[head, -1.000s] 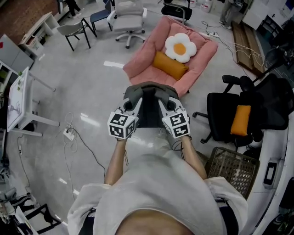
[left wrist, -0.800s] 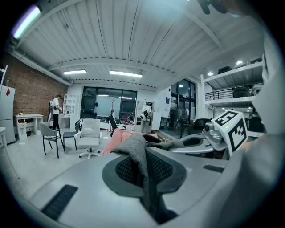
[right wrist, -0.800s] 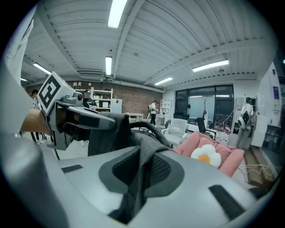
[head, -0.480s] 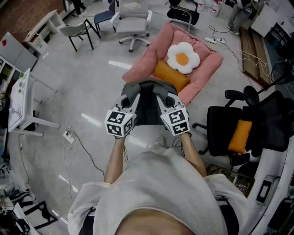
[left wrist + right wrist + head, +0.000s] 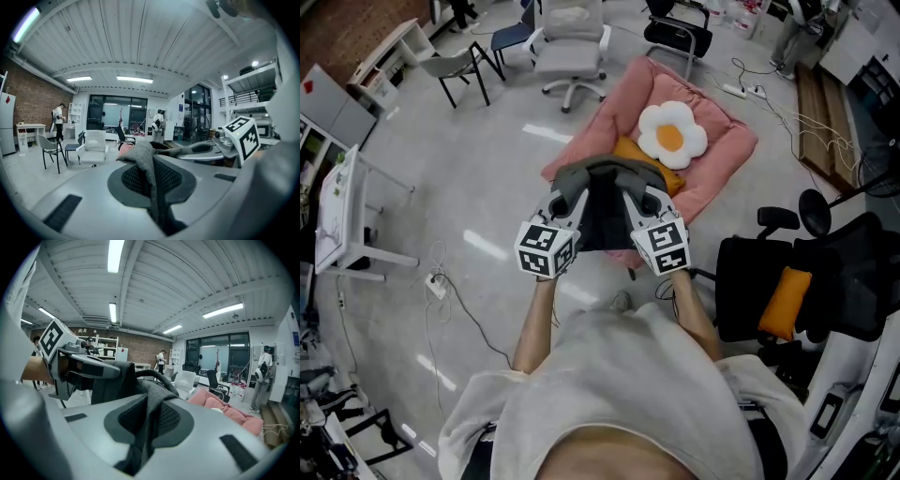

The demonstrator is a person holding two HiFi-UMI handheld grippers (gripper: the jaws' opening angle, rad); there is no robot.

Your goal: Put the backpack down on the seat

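Overhead, the head view looked down on a person in a pale shirt, both forearms stretched forward, a hand-held gripper in each hand. The left hand-held gripper and the right hand-held gripper sat side by side, each with its black-and-white marker cube nearest the person. Between them hung a dark grey backpack, lifted clear of the pale concrete floor. Each gripper's own view showed its jaws closed tight on a fold of the backpack's grey strap fabric, pinched between the mesh-textured pads. The backpack hung at the near edge of a low pink lounge chair, covering part of its front; whether it touched the seat could not be told. On the chair lay a white flower-shaped cushion with a yellow centre and, beside it, an orange pillow partly hidden behind the backpack. To the person's right stood a black office chair carrying an orange cushion. A white office chair stood beyond the pink chair, well apart from it.
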